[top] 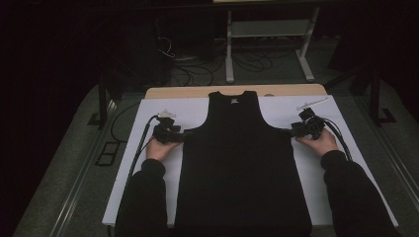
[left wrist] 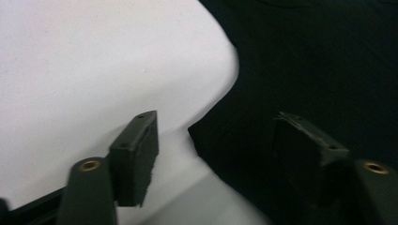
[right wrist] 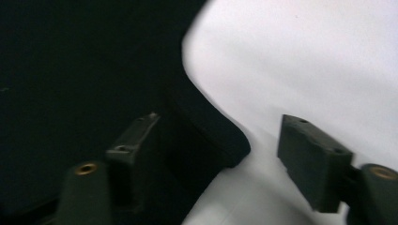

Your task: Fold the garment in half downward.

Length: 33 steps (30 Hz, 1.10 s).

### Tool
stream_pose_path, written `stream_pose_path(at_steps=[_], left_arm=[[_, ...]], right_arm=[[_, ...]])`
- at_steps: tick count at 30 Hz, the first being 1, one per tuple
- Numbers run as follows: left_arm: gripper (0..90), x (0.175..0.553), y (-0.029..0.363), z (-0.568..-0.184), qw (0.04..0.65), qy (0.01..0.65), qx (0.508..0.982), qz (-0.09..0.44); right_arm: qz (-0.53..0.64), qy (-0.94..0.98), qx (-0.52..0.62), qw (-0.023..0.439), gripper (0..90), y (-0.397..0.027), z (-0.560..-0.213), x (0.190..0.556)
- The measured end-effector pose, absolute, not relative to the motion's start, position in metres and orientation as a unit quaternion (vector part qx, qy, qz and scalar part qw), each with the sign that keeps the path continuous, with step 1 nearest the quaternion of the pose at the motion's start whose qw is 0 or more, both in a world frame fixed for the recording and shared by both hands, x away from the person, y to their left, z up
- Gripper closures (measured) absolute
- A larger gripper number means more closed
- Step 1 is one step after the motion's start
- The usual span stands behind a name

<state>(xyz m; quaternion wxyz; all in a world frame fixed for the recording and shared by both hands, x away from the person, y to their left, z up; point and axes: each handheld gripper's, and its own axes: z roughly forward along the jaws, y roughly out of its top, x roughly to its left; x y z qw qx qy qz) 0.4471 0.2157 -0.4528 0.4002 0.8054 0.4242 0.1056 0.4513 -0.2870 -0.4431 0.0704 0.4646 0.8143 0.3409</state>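
1. Two forearms in dark sleeves come in from the near edge of the high view, each hand carrying a black two-jaw gripper: the left gripper and the right gripper point inward at each other, level with the tabletop.
2. Between them lies the sleeveless black fabric vest, flat on a white sheet, its long axis running from the hem at the near edge away to the neck at the far end.
3. Both grippers sit at the armhole corners, where the side seams meet the shoulder cut-outs; neither is nearer than the other.
4. In the left gripper view the vest's corner lies between the jaws, which stand part open and not pressing on it; one jaw is over the white sheet, the other over the black cloth.
5. The right gripper view mirrors this: the corner sits in the gap, jaws part open, nothing pinched yet.
6. Judging from this, each gripper needs only to close inward to catch its edge.
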Motion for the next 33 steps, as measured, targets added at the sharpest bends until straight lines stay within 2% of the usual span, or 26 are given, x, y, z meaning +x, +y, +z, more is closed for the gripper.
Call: stream_pose_path(at_steps=[2, 3, 14, 15, 17, 18, 20, 22, 23, 29, 33], left_arm=[[33.4, 0.447, 0.215, -0.453, 0.399, 0.425, 0.806, 0.108], [38.9, 0.447, 0.215, -0.453, 0.4, 0.425, 0.804, 0.107], [52.0, 0.45, 0.203, -0.451, 0.395, 0.425, 0.809, 0.097], [56.2, 0.45, 0.203, -0.451, 0.395, 0.426, 0.808, 0.097], [61.2, 0.45, 0.203, -0.451, 0.394, 0.429, 0.807, 0.098], [63.5, 0.45, 0.203, -0.451, 0.394, 0.43, 0.806, 0.099], [68.0, 0.45, 0.203, -0.451, 0.392, 0.432, 0.806, 0.102], [70.3, 0.45, 0.202, -0.452, 0.393, 0.431, 0.806, 0.103], [75.8, 0.45, 0.202, -0.452, 0.391, 0.431, 0.806, 0.105], [84.6, 0.45, 0.202, -0.451, 0.389, 0.437, 0.803, 0.11], [86.1, 0.449, 0.204, -0.447, 0.382, 0.44, 0.805, 0.113]], right_arm=[[0.34, 0.814, 0.465, 0.072, 36.0, -0.287, -0.444, 0.451], [0.337, 0.812, 0.47, 0.076, 41.1, -0.284, -0.444, 0.451], [0.327, 0.806, 0.483, 0.1, 60.0, -0.281, -0.446, 0.448], [0.326, 0.806, 0.483, 0.104, 65.7, -0.282, -0.446, 0.447], [0.327, 0.805, 0.484, 0.103, 68.0, -0.282, -0.446, 0.447], [0.328, 0.806, 0.483, 0.098, 73.3, -0.283, -0.446, 0.446], [0.329, 0.809, 0.478, 0.094, 77.8, -0.282, -0.446, 0.446], [0.328, 0.81, 0.477, 0.093, 78.9, -0.281, -0.446, 0.445], [0.327, 0.813, 0.472, 0.094, 81.1, -0.28, -0.446, 0.445], [0.327, 0.814, 0.473, 0.082, 82.8, -0.281, -0.445, 0.444], [0.332, 0.813, 0.472, 0.078, 83.2, -0.281, -0.444, 0.443]])
